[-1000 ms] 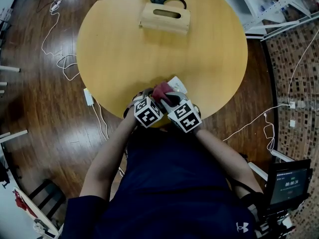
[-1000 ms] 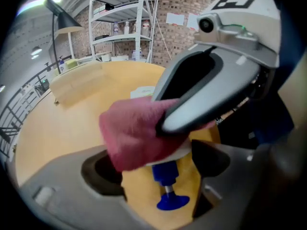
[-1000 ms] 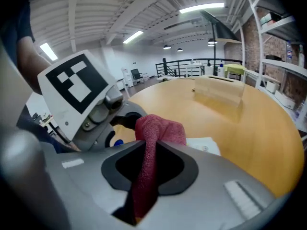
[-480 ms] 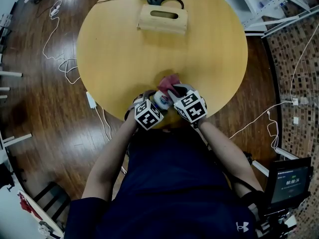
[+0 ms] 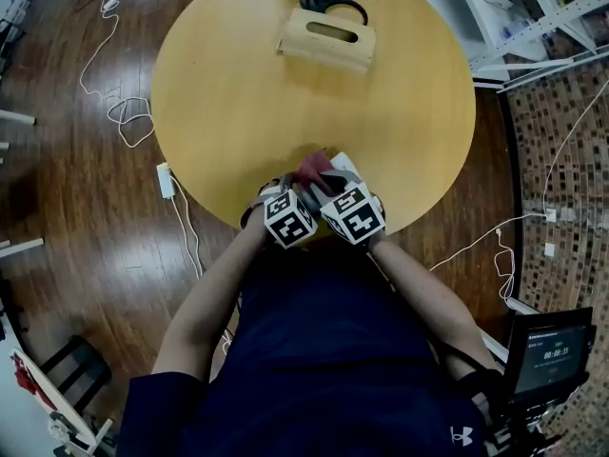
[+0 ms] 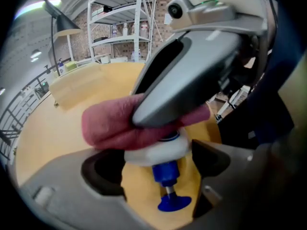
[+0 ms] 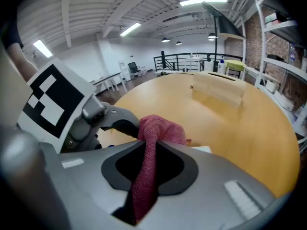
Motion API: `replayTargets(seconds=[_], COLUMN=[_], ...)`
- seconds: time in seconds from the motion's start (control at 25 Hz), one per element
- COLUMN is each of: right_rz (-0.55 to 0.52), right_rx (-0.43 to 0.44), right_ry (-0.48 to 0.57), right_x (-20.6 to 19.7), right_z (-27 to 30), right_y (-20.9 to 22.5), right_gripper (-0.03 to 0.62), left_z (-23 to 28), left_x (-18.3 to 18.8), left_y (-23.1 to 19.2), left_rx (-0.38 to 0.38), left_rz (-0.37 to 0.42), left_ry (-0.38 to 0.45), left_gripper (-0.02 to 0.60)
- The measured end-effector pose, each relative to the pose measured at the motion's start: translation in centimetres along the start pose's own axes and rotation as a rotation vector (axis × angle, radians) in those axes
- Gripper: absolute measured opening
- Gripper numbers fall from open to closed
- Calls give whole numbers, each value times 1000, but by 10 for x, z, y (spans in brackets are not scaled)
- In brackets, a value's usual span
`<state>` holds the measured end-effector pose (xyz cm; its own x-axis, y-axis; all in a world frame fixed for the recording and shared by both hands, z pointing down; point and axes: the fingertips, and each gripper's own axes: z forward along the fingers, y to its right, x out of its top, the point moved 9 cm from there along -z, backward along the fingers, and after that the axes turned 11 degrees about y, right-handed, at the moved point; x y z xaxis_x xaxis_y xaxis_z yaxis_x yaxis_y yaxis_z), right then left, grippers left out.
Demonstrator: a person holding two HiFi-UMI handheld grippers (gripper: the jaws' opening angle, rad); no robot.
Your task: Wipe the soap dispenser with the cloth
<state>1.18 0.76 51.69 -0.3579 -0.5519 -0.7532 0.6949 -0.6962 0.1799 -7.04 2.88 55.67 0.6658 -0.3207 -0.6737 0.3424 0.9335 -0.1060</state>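
Found right gripper (image 7: 145,147) pinched shut on dark-pink terry cloth (image 7: 160,128), laid across white plastic soap dispenser with blue pump (image 6: 153,153). Found left gripper (image 6: 159,169) clamped round that dispenser, low centre of head view, above near edge of round yellow wooden table (image 5: 238,84). Judged mid-wipe. Next: drag cloth along dispenser's side under steady pressure, keeping left grip firm.

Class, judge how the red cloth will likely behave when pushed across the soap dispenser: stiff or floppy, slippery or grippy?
Probably floppy: the cloth hangs limp and folded where the right hand-held gripper pinches it. Likely grippy, not slick: its weave looks nubbly. It drapes over the soap dispenser, so it should conform.
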Motion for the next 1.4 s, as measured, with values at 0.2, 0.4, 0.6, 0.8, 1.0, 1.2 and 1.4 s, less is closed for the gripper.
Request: replayTargets(seconds=[0.2, 0.4, 0.6, 0.8, 1.0, 1.2, 1.4], right_rz=[1, 22, 56, 91, 62, 18, 32], right_rx=[80, 15, -68, -203, -54, 66, 7], right_ry=[-7, -6, 3, -40, -66, -66, -74], right_x=[3, 2, -1, 1, 6, 9, 11], right_z=[7, 0, -9, -15, 1, 15, 11], right_y=[-14, 11, 46, 64, 18, -15, 9], right_gripper=[64, 64, 64, 64, 64, 64, 64], left_z=[-4, -5, -2, 3, 4, 0, -1], left_x=[-1, -3, -4, -2, 0, -1, -2], left_y=[-1, 1, 1, 3, 2, -2, 0], left_rx=[2, 18, 18, 21, 19, 13, 29], left_rz=[-4, 9, 6, 13, 19, -4, 9], left_ry=[0, -1, -9, -8, 1, 17, 10], left_gripper=[436, 436, 435, 436, 436, 436, 436])
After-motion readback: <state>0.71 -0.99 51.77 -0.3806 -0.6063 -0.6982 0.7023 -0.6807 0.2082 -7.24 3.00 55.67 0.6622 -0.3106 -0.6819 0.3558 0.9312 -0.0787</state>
